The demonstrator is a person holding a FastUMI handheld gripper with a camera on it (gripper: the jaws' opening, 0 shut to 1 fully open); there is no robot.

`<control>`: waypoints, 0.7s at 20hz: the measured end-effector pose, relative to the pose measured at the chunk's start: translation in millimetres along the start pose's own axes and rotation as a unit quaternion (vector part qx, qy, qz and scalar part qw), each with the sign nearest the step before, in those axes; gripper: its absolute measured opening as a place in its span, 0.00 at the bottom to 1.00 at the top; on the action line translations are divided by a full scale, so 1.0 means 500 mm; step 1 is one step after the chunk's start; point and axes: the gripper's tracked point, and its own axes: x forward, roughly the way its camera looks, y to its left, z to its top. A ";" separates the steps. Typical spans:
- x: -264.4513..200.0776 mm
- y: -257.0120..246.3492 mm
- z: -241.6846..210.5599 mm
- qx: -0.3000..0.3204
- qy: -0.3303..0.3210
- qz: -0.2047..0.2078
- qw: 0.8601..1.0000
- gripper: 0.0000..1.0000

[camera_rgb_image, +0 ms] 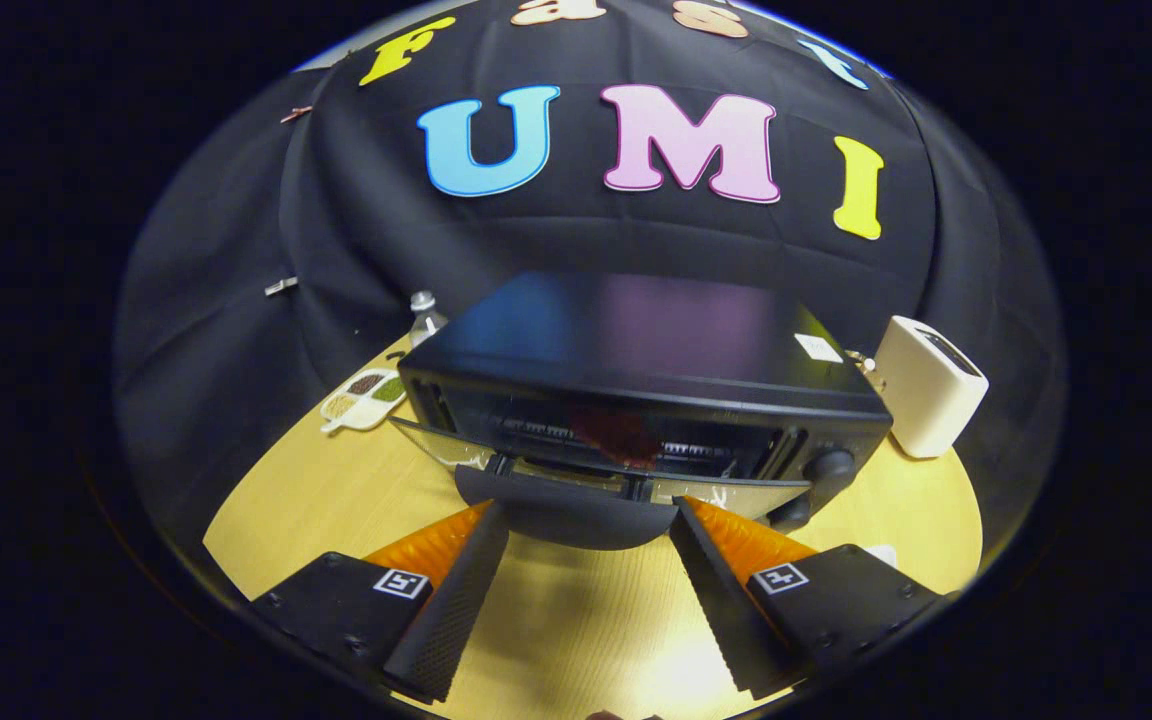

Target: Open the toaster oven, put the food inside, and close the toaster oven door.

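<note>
Gripper view: black toaster oven point(636, 370) on wooden table point(576, 610), just ahead of fingers. Door point(576, 470) part open, tilted forward, dark handle point(566, 510) reaching between fingertips. Gripper point(591, 515) fingers spread wide, one either side of handle, holding nothing; contact with handle cannot tell. Reddish food point(621, 435) seen inside behind glass. Knob point(829, 466) at oven's right. White toaster point(928, 385) just beside oven, right. Divided dish point(366, 398) and bottle point(425, 318) to left, beyond.

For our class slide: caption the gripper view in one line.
Open gripper at the handle of the toaster oven, door partly lowered, red food inside.
</note>
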 end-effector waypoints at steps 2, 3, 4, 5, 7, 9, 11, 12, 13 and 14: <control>0.002 0.004 0.049 0.010 -0.020 -0.001 1.000 1.00; -0.010 0.003 0.071 0.013 -0.033 -0.002 0.999 1.00; -0.022 0.002 0.094 0.015 -0.046 -0.002 0.999 0.99; -0.035 0.004 0.110 0.018 -0.057 0.000 0.998 0.99; -0.075 0.000 0.147 0.021 -0.083 0.001 0.996 0.99; -0.122 -0.008 0.188 0.031 -0.109 0.000 0.994 0.99; -0.182 -0.020 0.233 0.045 -0.144 -0.002 0.989 0.99; -0.214 -0.034 0.248 0.046 -0.159 -0.008 0.986 0.99; -0.242 -0.046 0.260 0.046 -0.175 -0.015 0.983 0.99; -0.271 -0.059 0.273 0.044 -0.190 -0.024 0.980 0.99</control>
